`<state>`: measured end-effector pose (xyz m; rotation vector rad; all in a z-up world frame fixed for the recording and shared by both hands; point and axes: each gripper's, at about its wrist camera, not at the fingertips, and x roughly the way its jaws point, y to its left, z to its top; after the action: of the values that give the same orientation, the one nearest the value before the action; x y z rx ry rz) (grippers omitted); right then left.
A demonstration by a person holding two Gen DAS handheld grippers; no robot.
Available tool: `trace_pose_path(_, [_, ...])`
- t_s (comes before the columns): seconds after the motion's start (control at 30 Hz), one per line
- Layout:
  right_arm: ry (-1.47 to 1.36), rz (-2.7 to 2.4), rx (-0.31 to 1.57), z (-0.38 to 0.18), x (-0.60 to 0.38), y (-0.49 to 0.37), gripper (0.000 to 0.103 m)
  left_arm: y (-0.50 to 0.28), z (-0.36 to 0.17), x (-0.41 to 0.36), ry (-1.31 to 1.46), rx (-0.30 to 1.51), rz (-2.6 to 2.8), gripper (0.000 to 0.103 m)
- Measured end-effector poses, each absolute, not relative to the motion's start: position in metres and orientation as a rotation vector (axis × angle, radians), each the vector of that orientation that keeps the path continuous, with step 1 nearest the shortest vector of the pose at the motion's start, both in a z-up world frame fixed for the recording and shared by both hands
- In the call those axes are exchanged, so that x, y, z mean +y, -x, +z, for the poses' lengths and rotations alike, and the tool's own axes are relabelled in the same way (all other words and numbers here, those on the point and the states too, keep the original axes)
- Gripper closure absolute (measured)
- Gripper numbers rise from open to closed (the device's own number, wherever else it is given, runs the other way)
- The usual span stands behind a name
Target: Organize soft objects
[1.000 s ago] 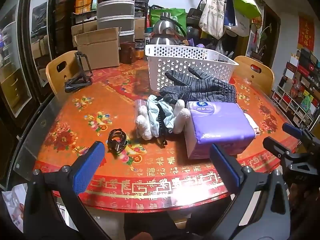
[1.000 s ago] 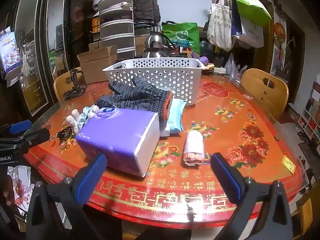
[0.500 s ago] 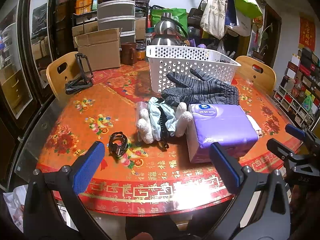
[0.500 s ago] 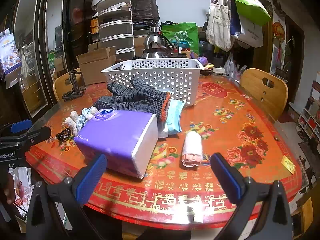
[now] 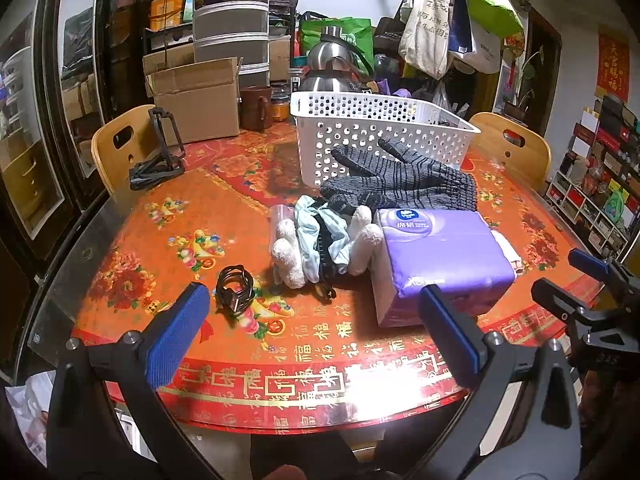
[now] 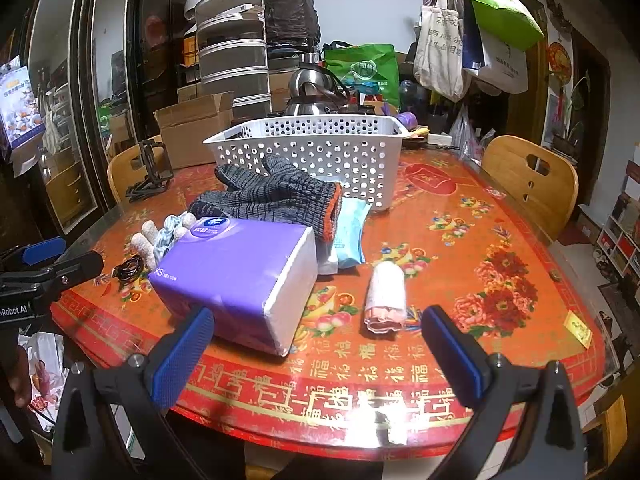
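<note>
Basket interior: contents not determinable (walls block both views). Blue packet: largely covered by grey gloves. Tissue pack hides most of the rolled cloth in the left view. Label print illegible.

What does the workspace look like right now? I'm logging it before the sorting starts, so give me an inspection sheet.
Surface: round table with a red floral cover, glossy.
Job's things: gloves, tissue pack, rolled cloth, blue wipes, scrunchies, all loose in front of the white basket.
Clutter: black stand, box, kettle, mug.
Grippers: left gripper and right gripper both open, holding nothing, at the near edge.
Cables: coiled black cord.
Surroundings: two chairs, hanging bags, shelves.
</note>
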<state>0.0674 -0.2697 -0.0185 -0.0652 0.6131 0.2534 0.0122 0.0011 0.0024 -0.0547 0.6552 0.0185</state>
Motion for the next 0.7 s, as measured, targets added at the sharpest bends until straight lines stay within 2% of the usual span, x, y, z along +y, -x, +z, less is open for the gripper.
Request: trace_pose_path(0.7, [0.067,0.255,0.619,-0.0197,-0.2687,-0.0668,0.0,-0.0118,0.0011,-0.0005,0.053,0.651,0.012,0.0])
